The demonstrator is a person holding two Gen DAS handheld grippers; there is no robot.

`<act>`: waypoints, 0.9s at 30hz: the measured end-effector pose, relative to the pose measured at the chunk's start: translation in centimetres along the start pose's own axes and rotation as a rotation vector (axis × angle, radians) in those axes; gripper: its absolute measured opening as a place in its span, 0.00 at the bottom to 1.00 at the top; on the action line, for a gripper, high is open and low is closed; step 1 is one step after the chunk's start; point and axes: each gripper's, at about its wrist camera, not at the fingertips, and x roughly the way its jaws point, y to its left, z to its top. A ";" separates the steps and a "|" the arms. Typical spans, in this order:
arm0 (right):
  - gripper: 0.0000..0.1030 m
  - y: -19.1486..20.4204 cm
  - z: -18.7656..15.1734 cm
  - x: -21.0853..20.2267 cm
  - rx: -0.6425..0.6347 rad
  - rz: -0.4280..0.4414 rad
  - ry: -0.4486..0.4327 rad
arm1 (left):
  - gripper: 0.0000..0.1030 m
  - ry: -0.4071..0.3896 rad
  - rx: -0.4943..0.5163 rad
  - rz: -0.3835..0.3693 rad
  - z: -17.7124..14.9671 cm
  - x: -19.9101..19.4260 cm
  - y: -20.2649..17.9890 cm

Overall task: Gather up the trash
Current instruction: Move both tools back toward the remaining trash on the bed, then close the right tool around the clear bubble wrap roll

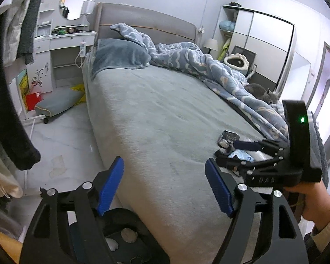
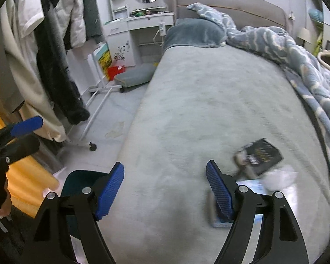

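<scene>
Left wrist view had the left gripper (image 1: pixel 164 186) spread empty above the bin (image 1: pixel 121 231), right gripper (image 2: pixel 165 188) likewise empty, wrappers (image 2: pixel 259 158) lying just past its fingertips.

left gripper (image 1: pixel 165 184): black frame, ribbed blue pads, silver screws | right gripper (image 2: pixel 165 189): same | cream sleeve (image 1: pixel 327 226)

The bed (image 1: pixel 165 114) is looked down upon by both wrist cameras, from its foot toward the headboard (image 1: pixel 147 22). The left view is set over the bed's near left corner, close above the bin (image 1: pixel 125 237) beside it. The right view is placed further right, over the foot of the bed (image 2: pixel 209 110), near the dark packet (image 2: pixel 261 156). Shared by both: the bed, headboard, blue duvet (image 1: pixel 209 66) and white desk (image 1: pixel 66 41) left of the bed.
</scene>
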 end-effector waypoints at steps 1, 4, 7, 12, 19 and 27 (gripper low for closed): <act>0.76 -0.6 -0.1 -0.2 0.006 -0.004 -0.002 | 0.76 0.004 0.009 -0.006 0.0 0.4 -0.5; 0.76 -1.9 -0.4 -0.6 0.020 -0.016 -0.008 | 0.76 0.015 0.024 -0.028 0.1 1.4 -1.5; 0.76 -3.2 -0.5 -1.1 0.032 -0.028 -0.013 | 0.76 0.026 0.038 -0.047 0.2 2.3 -2.7; 0.76 -5.7 -1.1 -2.0 0.045 -0.053 -0.019 | 0.76 0.047 0.048 -0.084 0.3 3.9 -4.6; 0.76 -9.3 -2.4 -3.0 0.077 -0.080 -0.013 | 0.76 0.083 0.079 -0.123 0.1 6.2 -7.3; 0.76 -12.4 -4.0 -3.5 0.103 -0.096 0.012 | 0.76 0.129 0.129 -0.163 -0.5 8.7 -10.8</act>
